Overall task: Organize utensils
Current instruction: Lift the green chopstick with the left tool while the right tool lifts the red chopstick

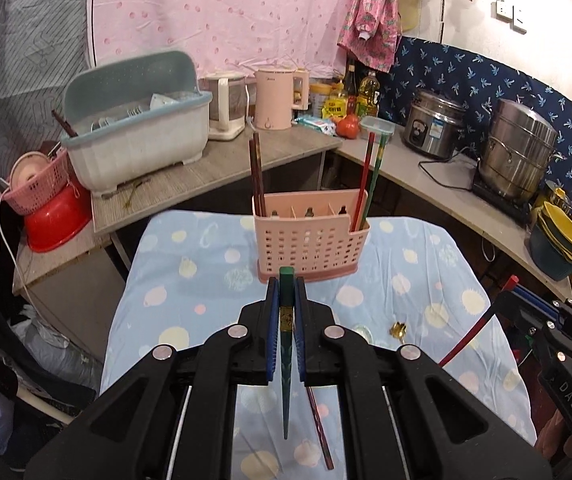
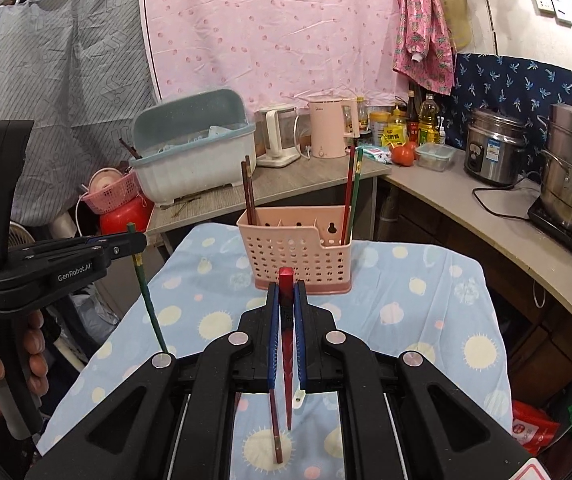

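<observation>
Utensils: green chopstick (image 1: 286, 344) clamped tight in left gripper (image 1: 286, 280), red chopstick (image 2: 286, 320) pinched likewise in right gripper (image 2: 286, 284), both fingers closed hard on shafts. Tips hanging down, clear of desk cloth (image 2: 426, 320), probably for a vertical drop into pink holder (image 2: 298, 256) at desk's far edge. Already holding brown pair at left end, red and green at right end. One dark red chopstick (image 2: 275, 428) lying loose near front edge.

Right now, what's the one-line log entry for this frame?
left gripper: shut on green chopstick | right gripper: shut on red chopstick | pink utensil caddy: holds four chopsticks | brown chopstick: on tablecloth
</observation>
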